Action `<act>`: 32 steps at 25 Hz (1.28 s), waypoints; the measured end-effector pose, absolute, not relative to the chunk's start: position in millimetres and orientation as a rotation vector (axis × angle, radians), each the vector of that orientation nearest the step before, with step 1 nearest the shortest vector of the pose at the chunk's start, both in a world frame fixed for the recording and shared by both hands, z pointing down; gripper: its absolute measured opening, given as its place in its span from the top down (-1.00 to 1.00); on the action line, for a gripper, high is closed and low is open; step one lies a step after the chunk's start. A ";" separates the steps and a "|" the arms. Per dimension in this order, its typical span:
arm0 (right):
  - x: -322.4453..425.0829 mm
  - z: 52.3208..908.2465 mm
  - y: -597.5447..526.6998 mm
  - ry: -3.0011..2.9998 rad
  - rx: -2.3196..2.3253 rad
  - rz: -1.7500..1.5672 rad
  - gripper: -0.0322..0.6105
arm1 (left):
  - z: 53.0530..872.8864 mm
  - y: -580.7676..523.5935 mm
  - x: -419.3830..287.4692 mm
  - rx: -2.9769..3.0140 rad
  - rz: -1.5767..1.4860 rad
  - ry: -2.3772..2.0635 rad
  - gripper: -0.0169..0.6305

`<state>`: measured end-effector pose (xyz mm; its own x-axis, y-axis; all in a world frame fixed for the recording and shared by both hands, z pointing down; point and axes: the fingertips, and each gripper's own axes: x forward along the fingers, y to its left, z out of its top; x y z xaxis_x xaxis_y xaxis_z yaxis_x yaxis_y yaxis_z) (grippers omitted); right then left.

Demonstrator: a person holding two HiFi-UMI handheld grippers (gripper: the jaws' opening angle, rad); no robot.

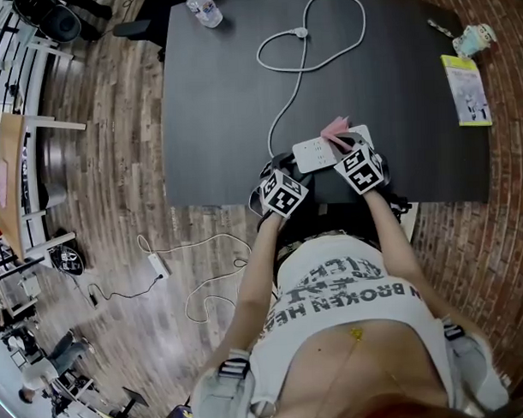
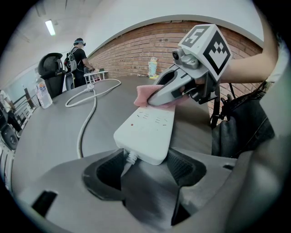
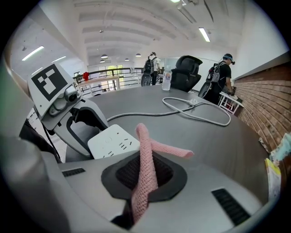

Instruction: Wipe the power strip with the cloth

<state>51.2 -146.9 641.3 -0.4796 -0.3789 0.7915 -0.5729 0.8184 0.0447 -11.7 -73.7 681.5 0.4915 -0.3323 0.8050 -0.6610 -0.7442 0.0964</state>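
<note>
A white power strip (image 1: 312,154) lies near the front edge of the black table (image 1: 207,120). Its white cable (image 1: 292,64) loops toward the back. My left gripper (image 2: 145,166) is shut on the power strip (image 2: 145,129) at its cable end, one pad on each side. My right gripper (image 3: 144,175) is shut on a pink cloth (image 3: 146,159), whose free end drapes forward. In the left gripper view the right gripper (image 2: 154,100) presses the cloth (image 2: 144,94) onto the strip's far end. In the head view the cloth (image 1: 336,127) shows just beyond the right gripper (image 1: 345,151).
A water bottle (image 1: 205,9) stands at the table's back left. A yellow booklet (image 1: 467,89) and a small teal object (image 1: 474,40) lie at the right. A black bag (image 2: 241,127) hangs by the front edge. Another power strip (image 1: 158,265) lies on the wood floor.
</note>
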 end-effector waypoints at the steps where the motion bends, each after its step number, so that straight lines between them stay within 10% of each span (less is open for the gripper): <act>1: 54.3 641.2 -148.0 -2.125 0.705 0.282 0.85 | 681.7 -73.6 -11.5 2.346 1.141 -0.826 0.08; 32: 111.3 641.0 -166.0 -2.072 0.859 0.330 0.85 | 682.9 -73.5 -13.1 2.344 1.142 -0.815 0.08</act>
<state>111.3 -166.0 641.0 -0.4061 -0.4566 0.7916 -0.6801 0.7296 0.0720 -13.1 -73.5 682.9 0.4941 -0.3244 0.8066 -0.6574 -0.7466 0.1025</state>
